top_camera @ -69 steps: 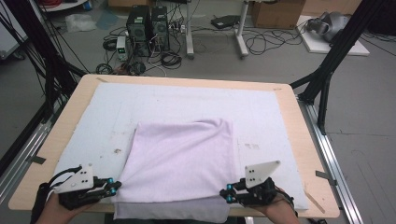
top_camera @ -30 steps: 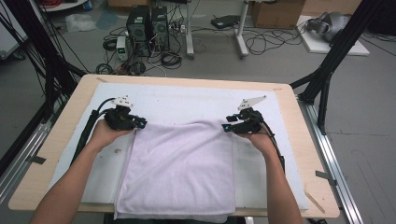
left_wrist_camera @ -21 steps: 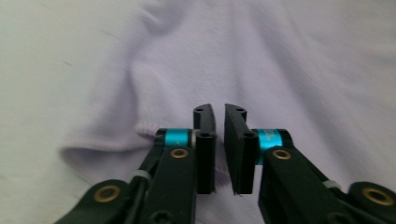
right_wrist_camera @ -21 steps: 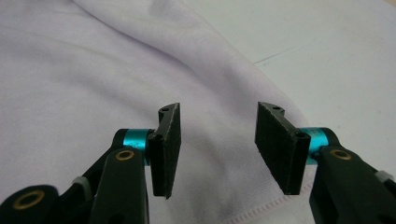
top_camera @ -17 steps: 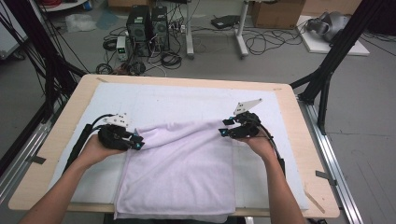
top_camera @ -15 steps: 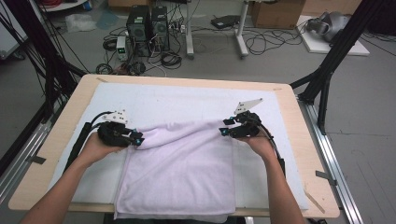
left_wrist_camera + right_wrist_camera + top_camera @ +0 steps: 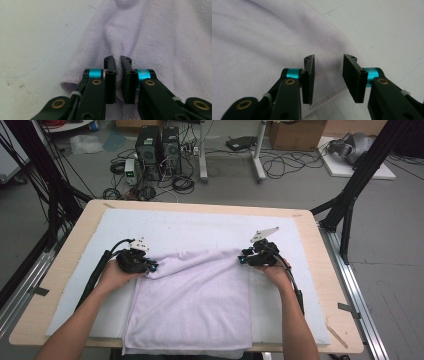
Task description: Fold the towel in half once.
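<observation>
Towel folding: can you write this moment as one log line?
left claw: shut on towel | right claw: open, closing over towel corner | table

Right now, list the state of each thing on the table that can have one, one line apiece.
Lilac towel: folded, lying flat on the white mat, far left corner bunched.
Left claw: shut on the towel's pinched fold.
Right claw: open, jaws just been closing, towel edge between them but not pressed.
White mat: spread flat over the wooden table.
</observation>
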{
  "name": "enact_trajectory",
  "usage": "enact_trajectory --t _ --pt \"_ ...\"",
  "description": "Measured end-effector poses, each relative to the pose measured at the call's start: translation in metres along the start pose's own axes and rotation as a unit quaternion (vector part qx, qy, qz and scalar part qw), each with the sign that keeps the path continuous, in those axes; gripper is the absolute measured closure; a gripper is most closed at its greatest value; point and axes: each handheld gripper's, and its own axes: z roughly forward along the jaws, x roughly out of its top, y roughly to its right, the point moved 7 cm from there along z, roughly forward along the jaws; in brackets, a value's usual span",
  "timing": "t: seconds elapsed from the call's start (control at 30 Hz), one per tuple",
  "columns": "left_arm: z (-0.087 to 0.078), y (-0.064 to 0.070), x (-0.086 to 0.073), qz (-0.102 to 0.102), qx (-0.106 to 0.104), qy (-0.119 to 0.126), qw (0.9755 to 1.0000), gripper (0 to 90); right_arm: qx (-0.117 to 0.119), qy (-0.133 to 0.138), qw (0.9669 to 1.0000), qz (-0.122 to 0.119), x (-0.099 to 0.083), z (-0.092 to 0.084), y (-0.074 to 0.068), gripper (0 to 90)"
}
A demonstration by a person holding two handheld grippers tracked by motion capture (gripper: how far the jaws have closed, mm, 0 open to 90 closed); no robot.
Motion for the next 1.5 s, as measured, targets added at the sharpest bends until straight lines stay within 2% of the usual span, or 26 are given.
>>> enact_trajectory --t 0.1,0.17,0.23,0.27,0.3,0.33,0.37,0.4,0.43,0.53,0.67,0.73,0.8,0.87,0.97,1.03,1.07,1.1,1.13,1.2,1.27,1.3,1.4,1.47,1.5 --pt "-0.005 -0.006 0.003 -0.006 0.015 0.014 0.9998 85.6 -0.004 -0.012 0.9999 -0.005 -0.001 0.006 0.0 71.2" --pt "-0.012 -0.014 0.007 -0.015 0.027 0.031 0.999 85.7 0.0 -0.023 0.9997 -0.009 -0.002 0.009 -0.002 82.5" --pt "-0.019 -0.027 0.013 -0.026 0.055 0.043 0.9972 85.7 0.0 -0.025 0.9996 -0.016 0.0 0.01 -0.004 86.9" --pt "-0.025 -0.037 0.02 -0.035 0.083 0.057 0.9943 85.7 -0.005 -0.02 0.9997 -0.015 0.002 0.009 -0.004 86.9" --pt "-0.031 -0.047 0.027 -0.055 0.117 0.081 0.9883 85.3 -0.006 -0.013 0.9998 -0.014 0.004 0.008 -0.003 86.8" --pt "-0.037 -0.055 0.033 -0.082 0.145 0.105 0.9804 81.8 -0.007 -0.009 0.9998 -0.013 0.005 0.007 -0.002 86.6" --pt "-0.04 -0.062 0.037 -0.095 0.168 0.113 0.9747 72.3 -0.009 -0.007 0.9999 -0.009 0.006 0.006 -0.002 85.8" --pt "-0.04 -0.065 0.037 -0.095 0.175 0.102 0.9748 69.8 -0.01 -0.005 0.9999 -0.006 0.006 0.004 -0.002 84.6" --pt "-0.038 -0.066 0.036 -0.091 0.175 0.09 0.9763 69.3 -0.012 -0.003 0.9999 -0.005 0.006 0.003 -0.001 83.1" --pt "-0.033 -0.063 0.031 -0.088 0.157 0.075 0.9808 66.1 -0.016 -0.001 0.9999 -0.001 0.005 0.0 0.001 80.0" --pt "-0.022 -0.059 0.026 -0.082 0.144 0.061 0.9842 61.3 -0.024 0.008 0.9997 0.005 0.006 -0.002 0.006 78.0" --pt "-0.017 -0.061 0.025 -0.083 0.145 0.057 0.9843 59.7 -0.028 0.01 0.9995 0.005 0.007 -0.003 0.008 75.5" --pt "-0.01 -0.066 0.022 -0.089 0.145 0.05 0.9842 58.4 -0.028 0.014 0.9994 0.015 0.009 -0.004 0.011 71.8" --pt "-0.002 -0.072 0.015 -0.103 0.147 0.032 0.9832 55.5 -0.032 0.016 0.9989 0.029 0.009 -0.004 0.017 64.2" --pt "0.011 -0.079 0.002 -0.135 0.131 0.013 0.9821 48.9 -0.029 0.012 0.998 0.055 0.005 0.002 0.025 55.0" --pt "0.013 -0.082 0.001 -0.154 0.118 0.027 0.9806 45.8 -0.022 0.004 0.998 0.059 0.001 0.009 0.026 52.3" --pt "0.013 -0.081 0.001 -0.148 0.116 0.028 0.9818 46.5 -0.016 0.0 0.9979 0.063 -0.001 0.012 0.025 52.1" --pt "0.013 -0.078 0.002 -0.137 0.103 0.031 0.9847 52.6 -0.01 -0.006 0.9978 0.066 -0.003 0.016 0.025 52.5" --pt "0.014 -0.075 0.004 -0.128 0.09 0.035 0.9871 64.8 -0.012 -0.001 0.998 0.062 -0.002 0.017 0.025 56.4" --pt "0.016 -0.071 0.007 -0.113 0.09 0.03 0.9891 81.2 0.022 0.002 0.9973 0.07 0.0 0.018 0.021 79.0" --pt "0.015 -0.07 0.008 -0.11 0.093 0.029 0.9891 83.9 0.023 -0.006 0.9985 0.049 0.003 0.019 0.016 83.9" --pt "0.014 -0.072 0.009 -0.116 0.099 0.035 0.9877 84.8 0.022 -0.005 0.9989 0.04 0.006 0.018 0.016 84.5" --pt "0.006 -0.075 0.018 -0.128 0.109 0.06 0.984 85.5 -0.01 0.0 0.999 0.044 0.014 0.007 0.023 85.3" --pt "0.001 -0.077 0.029 -0.12 0.12 0.064 0.9834 85.6 -0.04 0.019 0.9984 0.035 0.023 -0.006 0.031 85.6" --pt "-0.003 -0.079 0.037 -0.115 0.127 0.072 0.9825 85.6 -0.048 0.024 0.9978 0.04 0.029 -0.012 0.036 85.6"
